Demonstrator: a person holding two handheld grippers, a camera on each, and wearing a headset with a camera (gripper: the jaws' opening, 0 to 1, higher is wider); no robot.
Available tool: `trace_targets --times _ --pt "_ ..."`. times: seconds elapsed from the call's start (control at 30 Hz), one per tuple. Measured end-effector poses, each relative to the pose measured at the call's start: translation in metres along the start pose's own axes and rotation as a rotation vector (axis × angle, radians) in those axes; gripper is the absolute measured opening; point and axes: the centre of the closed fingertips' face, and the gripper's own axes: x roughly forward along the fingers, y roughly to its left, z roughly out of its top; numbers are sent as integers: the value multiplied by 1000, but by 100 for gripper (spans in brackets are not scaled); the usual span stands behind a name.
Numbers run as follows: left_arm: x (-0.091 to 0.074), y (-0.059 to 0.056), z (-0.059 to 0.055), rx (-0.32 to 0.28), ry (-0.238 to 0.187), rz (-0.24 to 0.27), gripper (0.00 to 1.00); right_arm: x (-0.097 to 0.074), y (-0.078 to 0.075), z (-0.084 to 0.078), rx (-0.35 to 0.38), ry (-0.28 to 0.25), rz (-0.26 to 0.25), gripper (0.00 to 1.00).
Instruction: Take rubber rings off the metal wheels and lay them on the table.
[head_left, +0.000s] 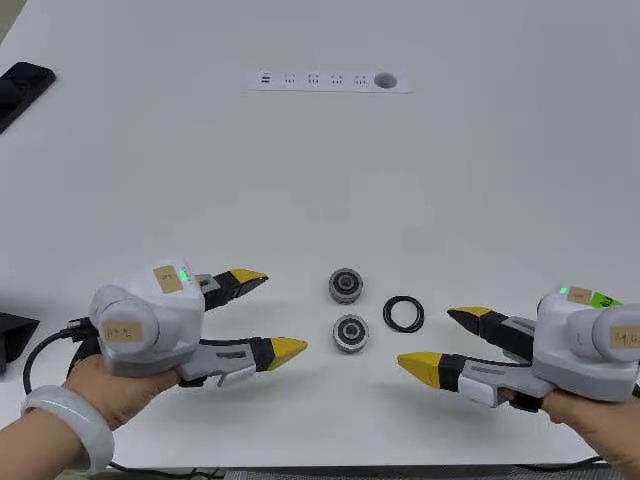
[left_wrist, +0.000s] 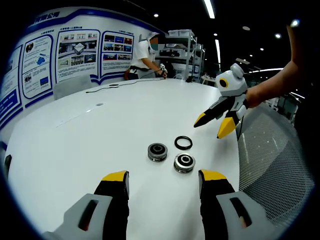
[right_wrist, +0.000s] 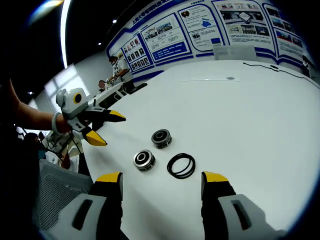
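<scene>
Flanking two small round metal wheels (head_left: 346, 285) on a white table (head_left: 450, 180), the left gripper (head_left: 280, 310) and the right gripper (head_left: 427, 337) are held with yellow-tipped jaws spread and gripping nothing in the head view. Thin black rubber rings (head_left: 403, 314), overlapping, lie flat just beside the wheels on the right gripper's side, and a white power strip (head_left: 330, 81) sits well beyond. From the left gripper view, its own jaws stand apart, with the wheels (left_wrist: 157, 151) near ahead, the rings (left_wrist: 183, 143) just past them and the right gripper (left_wrist: 210, 128) spread wide beyond. From the right gripper view, its jaws gape too, with the rings (right_wrist: 181, 165) nearest, the wheels (right_wrist: 161, 138) behind and the left gripper (right_wrist: 112, 130) farther off.
</scene>
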Motion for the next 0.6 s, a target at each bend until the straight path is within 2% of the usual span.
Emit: trace_targets --times 0.2,0.6 --pt "-7 -8 -4 -5 0 21 59 -7 1 -3 -37 3 -30 68" --pt "-21 -13 -14 -34 -12 60 61 -14 8 -14 -92 23 -70 74"
